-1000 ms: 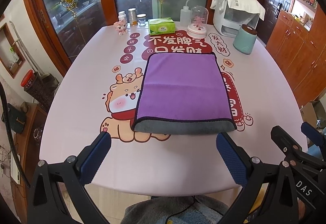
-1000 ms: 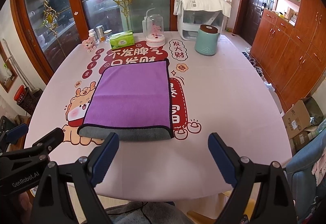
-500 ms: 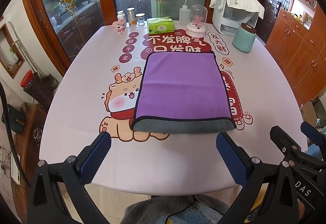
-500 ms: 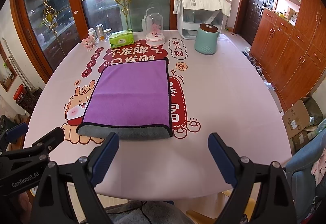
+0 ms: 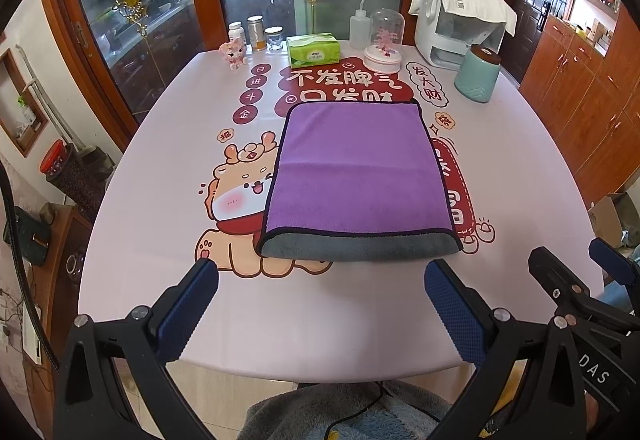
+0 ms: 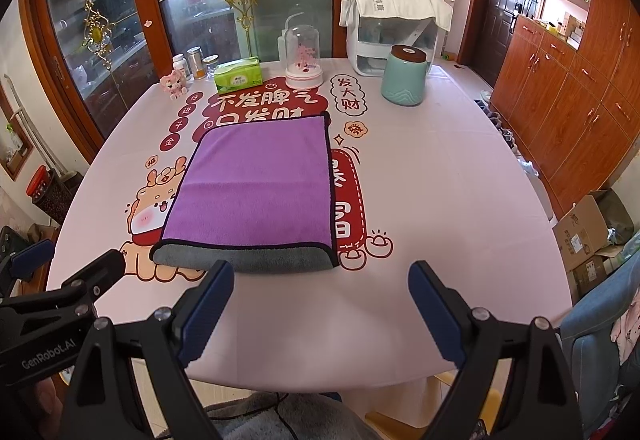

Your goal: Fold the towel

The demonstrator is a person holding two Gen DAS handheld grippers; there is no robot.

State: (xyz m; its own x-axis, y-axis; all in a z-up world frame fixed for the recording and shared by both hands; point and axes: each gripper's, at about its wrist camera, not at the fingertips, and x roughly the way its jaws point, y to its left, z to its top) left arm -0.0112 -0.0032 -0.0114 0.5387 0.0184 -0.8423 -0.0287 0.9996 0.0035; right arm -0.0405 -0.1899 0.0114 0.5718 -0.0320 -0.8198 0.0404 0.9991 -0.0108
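1. Hovering above the near edge of the table (image 5: 132,240), the left gripper (image 5: 320,304) points forward along the tabletop with its jaws spread wide and nothing between them.
2. The right gripper (image 6: 320,300) sits level beside it at the same near edge, jaws equally wide and empty.
3. The towel (image 5: 356,175) lies flat mid-table, folded once: purple side up, grey fold along its near edge, black trim around it.
4. Neither gripper touches the towel; both hang just short of its near fold.
5. At the far side stand a green tissue box (image 5: 313,49), a glass dome (image 6: 304,57) and a teal canister (image 6: 404,75).
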